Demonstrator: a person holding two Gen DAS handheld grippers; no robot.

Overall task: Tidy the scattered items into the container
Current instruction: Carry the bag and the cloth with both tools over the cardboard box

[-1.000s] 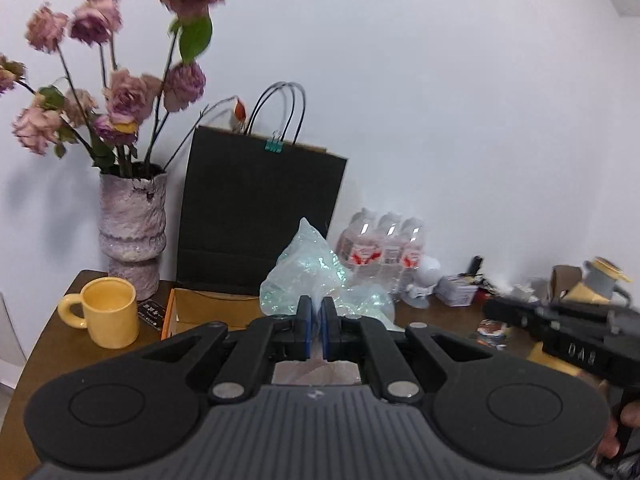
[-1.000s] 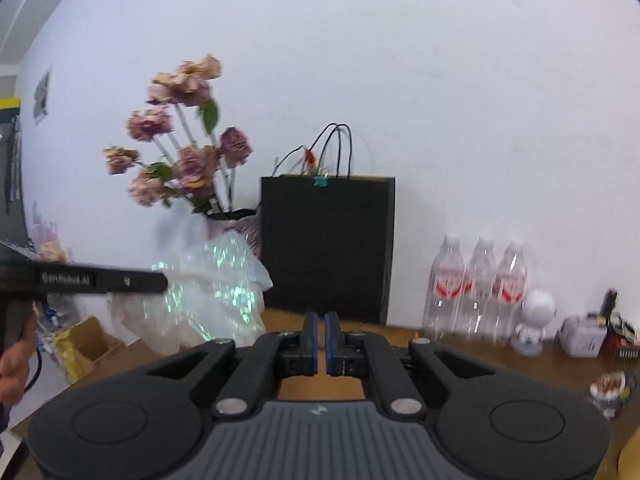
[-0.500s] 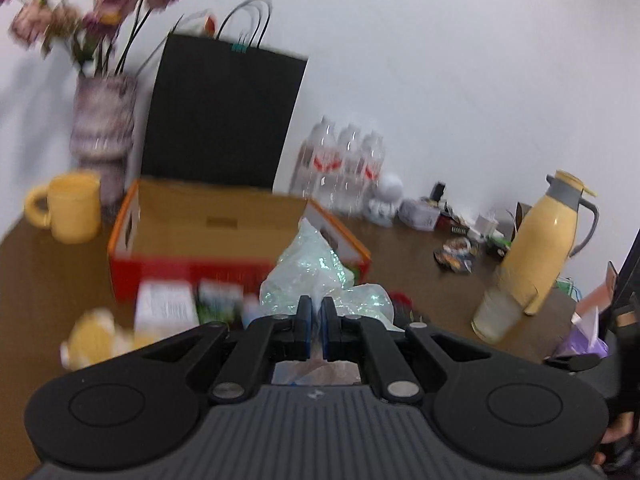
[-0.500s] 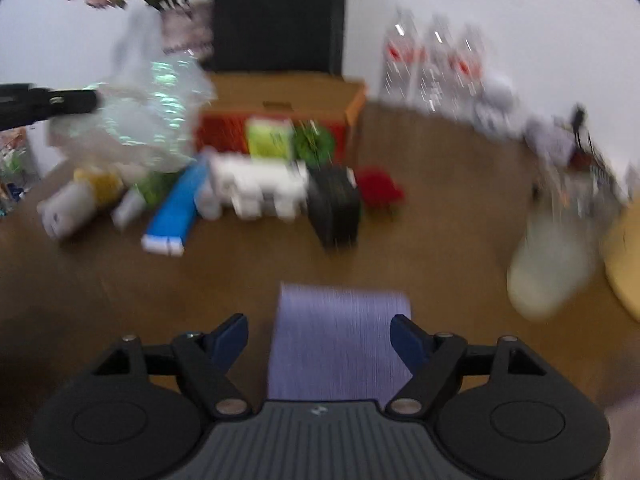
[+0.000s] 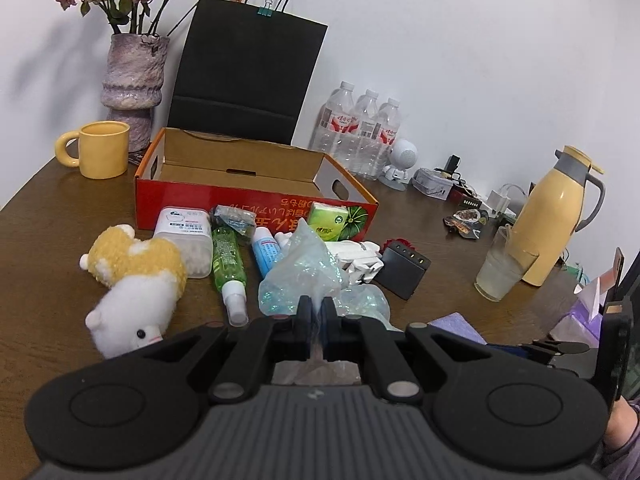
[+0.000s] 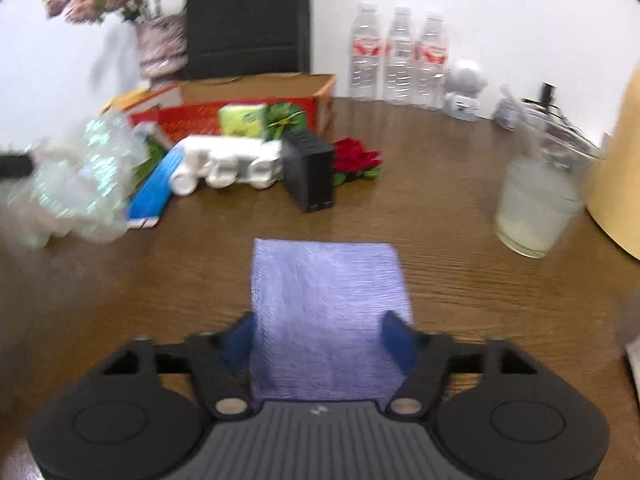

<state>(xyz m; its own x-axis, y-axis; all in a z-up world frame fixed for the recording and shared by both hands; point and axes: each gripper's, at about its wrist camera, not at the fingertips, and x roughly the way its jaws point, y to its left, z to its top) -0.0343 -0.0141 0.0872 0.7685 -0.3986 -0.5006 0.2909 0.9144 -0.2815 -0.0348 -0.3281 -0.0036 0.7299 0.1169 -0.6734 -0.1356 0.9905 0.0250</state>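
My left gripper (image 5: pixel 316 308) is shut on a crumpled clear plastic bag (image 5: pixel 300 276), held low over the scattered items. These lie in front of the open red cardboard box (image 5: pixel 248 200): a plush hamster (image 5: pixel 136 280), a green spray bottle (image 5: pixel 228 256), a blue tube (image 5: pixel 266 252), a white toy (image 5: pixel 356 260) and a black charger (image 5: pixel 404 274). My right gripper (image 6: pixel 320 336) is down at the table with its jaws closing. A flat purple cloth (image 6: pixel 324 292) lies between the blue pads (image 6: pixel 240 340), unbunched.
A yellow mug (image 5: pixel 102 148), a vase of dried roses (image 5: pixel 134 80) and a black paper bag (image 5: pixel 248 76) stand behind the box. Three water bottles (image 5: pixel 360 128) line the wall. A yellow jug (image 5: pixel 556 216) and a glass (image 5: pixel 500 268) stand on the right.
Both grippers came down from wall height to the table. The right one went from shut to wide, then narrowed around the purple cloth. The left kept hold of the bag.
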